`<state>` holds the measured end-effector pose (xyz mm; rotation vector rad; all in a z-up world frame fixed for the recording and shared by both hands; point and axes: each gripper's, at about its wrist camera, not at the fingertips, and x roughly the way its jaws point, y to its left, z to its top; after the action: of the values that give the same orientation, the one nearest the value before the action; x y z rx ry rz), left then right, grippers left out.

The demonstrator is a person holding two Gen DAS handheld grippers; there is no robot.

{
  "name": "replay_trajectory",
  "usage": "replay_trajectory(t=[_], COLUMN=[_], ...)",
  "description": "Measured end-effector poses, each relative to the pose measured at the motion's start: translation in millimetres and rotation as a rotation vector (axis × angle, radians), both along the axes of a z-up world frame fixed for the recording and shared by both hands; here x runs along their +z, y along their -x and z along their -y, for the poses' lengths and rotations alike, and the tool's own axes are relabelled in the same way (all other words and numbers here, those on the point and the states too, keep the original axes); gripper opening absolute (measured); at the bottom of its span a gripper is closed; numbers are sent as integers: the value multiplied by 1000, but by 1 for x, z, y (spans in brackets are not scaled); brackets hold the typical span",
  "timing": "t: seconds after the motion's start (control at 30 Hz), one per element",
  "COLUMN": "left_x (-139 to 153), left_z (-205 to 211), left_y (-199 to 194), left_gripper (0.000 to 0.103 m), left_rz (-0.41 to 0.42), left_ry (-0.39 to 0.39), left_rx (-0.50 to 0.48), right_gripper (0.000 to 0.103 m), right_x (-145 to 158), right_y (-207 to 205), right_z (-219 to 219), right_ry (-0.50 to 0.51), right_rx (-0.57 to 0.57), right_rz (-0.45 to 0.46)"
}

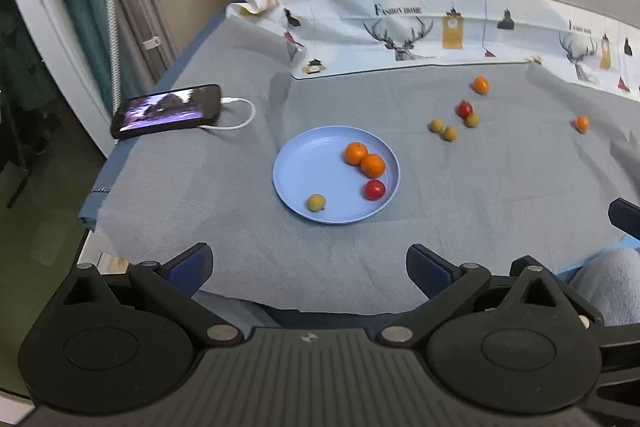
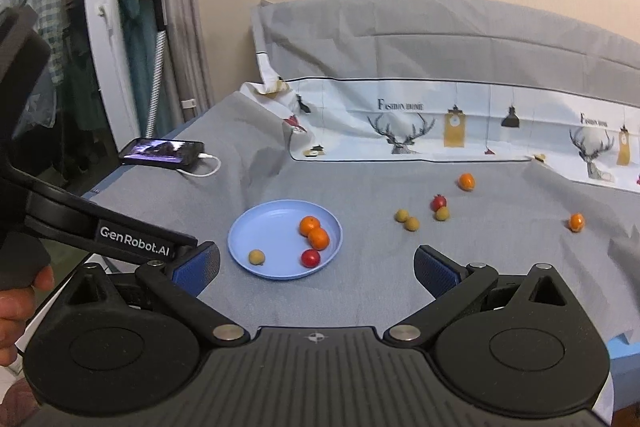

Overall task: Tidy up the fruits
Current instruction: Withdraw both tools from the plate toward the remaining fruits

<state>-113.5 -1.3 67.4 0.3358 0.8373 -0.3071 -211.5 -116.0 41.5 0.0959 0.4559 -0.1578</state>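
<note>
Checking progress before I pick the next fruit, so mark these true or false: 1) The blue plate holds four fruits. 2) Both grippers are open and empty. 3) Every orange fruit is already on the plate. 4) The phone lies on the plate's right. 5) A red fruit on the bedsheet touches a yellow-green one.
1) True: the blue plate holds two orange fruits, a red fruit and a yellow-green one.
2) True: left gripper and right gripper are open, holding nothing.
3) False: two orange fruits lie on the bedsheet.
4) False: the phone is to its left.
5) True: loose red fruit touches a yellow-green fruit.
</note>
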Motion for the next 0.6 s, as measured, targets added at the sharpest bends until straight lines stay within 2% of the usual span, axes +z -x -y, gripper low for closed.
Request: replay_trajectory(t=[0.1,0.4,0.6], left_x=[-7,-41,-59], left_z=[8,50,111], left_y=[0,-39,-94], left_gripper=[103,103,103], left_rz=[5,-77,-157], left_ry=[-12,-97,-50], left_rx=[-8,-36,-51], right_gripper=[103,103,102], right_x=[-6,-33,-52], right_y=[-4,-27,-50], right_z=[11,46,107], right_ry=[-32,-117,-130], right_rx=[-23,-67,-218], right_rz=[-19,-72,-77])
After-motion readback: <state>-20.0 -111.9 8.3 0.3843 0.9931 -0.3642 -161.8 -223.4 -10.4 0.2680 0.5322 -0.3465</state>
